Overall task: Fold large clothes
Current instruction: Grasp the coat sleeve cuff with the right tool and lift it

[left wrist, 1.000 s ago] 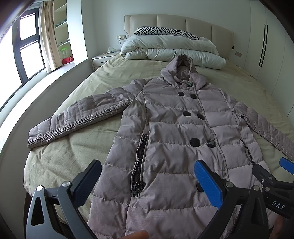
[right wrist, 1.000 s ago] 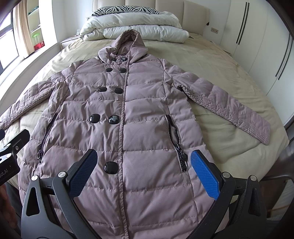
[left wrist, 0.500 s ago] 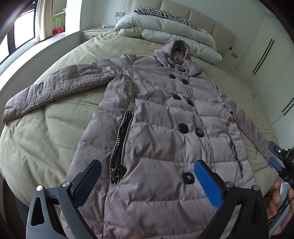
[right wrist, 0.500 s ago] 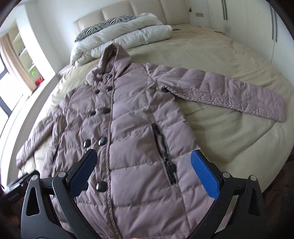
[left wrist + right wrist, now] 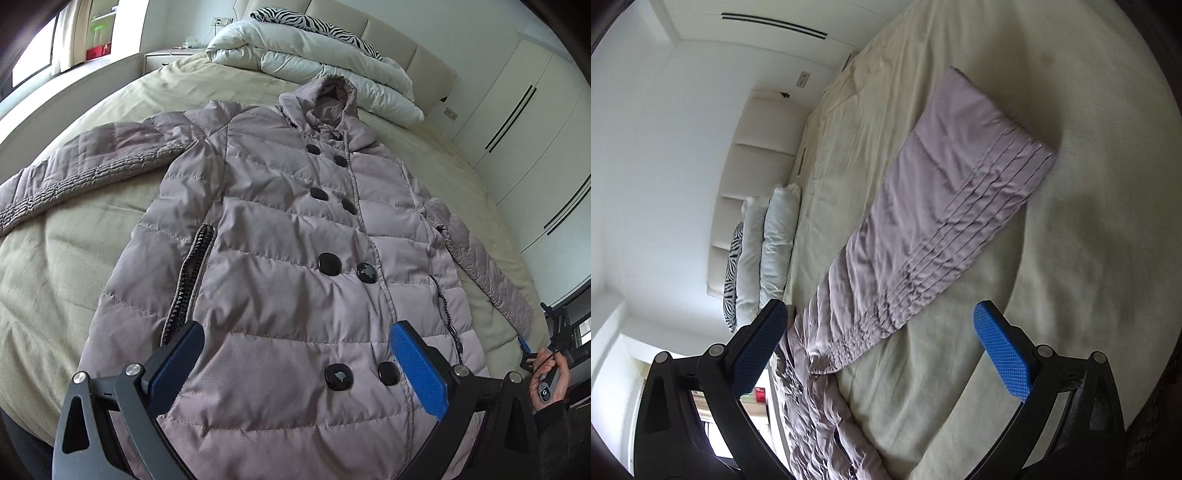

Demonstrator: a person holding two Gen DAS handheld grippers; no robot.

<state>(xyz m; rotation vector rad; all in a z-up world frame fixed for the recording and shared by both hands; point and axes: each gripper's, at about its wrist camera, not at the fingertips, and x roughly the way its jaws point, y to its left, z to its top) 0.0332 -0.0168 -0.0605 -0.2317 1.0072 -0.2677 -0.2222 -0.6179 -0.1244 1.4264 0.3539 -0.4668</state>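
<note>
While the coat (image 5: 295, 258) is spread flat on the bed (image 5: 74, 258), both grippers' fingers (image 5: 419, 369) are held wide, empty. Soft, puffy, probably slippery; the right sleeve (image 5: 942, 214) is best gripped at its cuff.

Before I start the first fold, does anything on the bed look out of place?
Nothing stands out. The coat lies flat, face up and buttoned on the bed, both sleeves spread out. Both sets of jaws are open and empty.
</note>
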